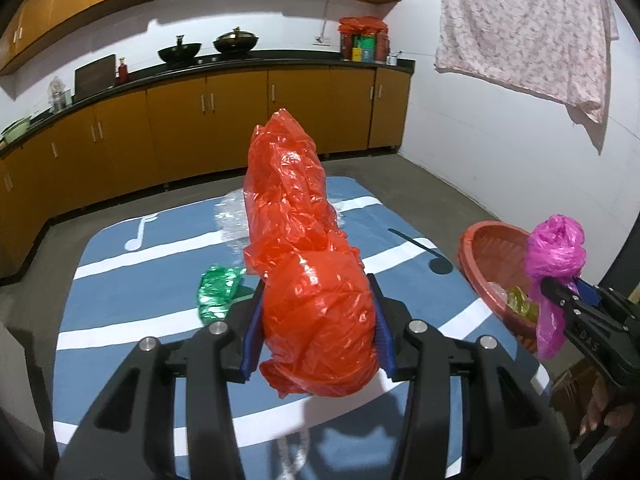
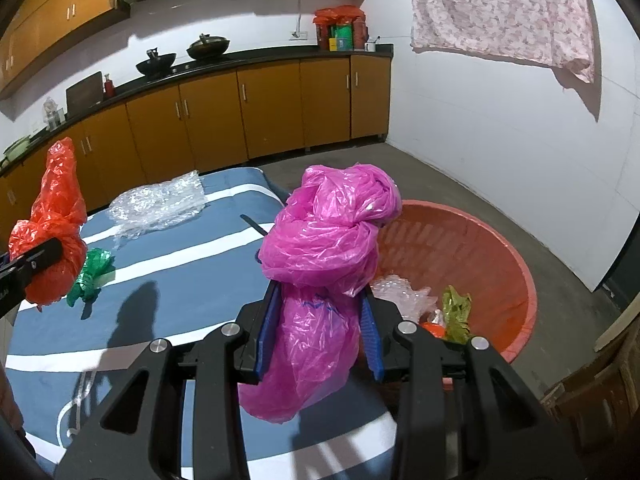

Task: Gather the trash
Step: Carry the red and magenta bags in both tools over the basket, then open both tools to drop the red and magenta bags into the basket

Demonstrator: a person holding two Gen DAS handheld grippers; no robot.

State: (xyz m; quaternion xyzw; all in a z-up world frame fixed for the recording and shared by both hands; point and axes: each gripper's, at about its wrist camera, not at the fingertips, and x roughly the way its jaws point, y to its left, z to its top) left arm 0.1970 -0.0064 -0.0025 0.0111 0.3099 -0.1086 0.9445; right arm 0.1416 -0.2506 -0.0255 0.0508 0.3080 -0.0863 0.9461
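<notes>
My left gripper (image 1: 318, 320) is shut on a crumpled red plastic bag (image 1: 304, 248) and holds it above the blue cloth-covered table (image 1: 120, 304). My right gripper (image 2: 320, 332) is shut on a knotted pink plastic bag (image 2: 324, 248), held near the left rim of the salmon-red basket (image 2: 500, 248). The basket holds clear film, a green wrapper and an orange scrap. A green foil wrapper (image 1: 218, 292) and a sheet of clear bubble wrap (image 2: 160, 202) lie on the table. The pink bag (image 1: 556, 252) also shows at the right of the left wrist view, the red bag (image 2: 52, 224) at the left of the right wrist view.
Orange kitchen cabinets (image 1: 240, 120) with a black counter run along the far wall. A floral cloth (image 1: 528, 28) hangs on the right wall. The basket (image 1: 492, 264) sits off the table's right edge. Cardboard (image 2: 592, 392) lies at the lower right.
</notes>
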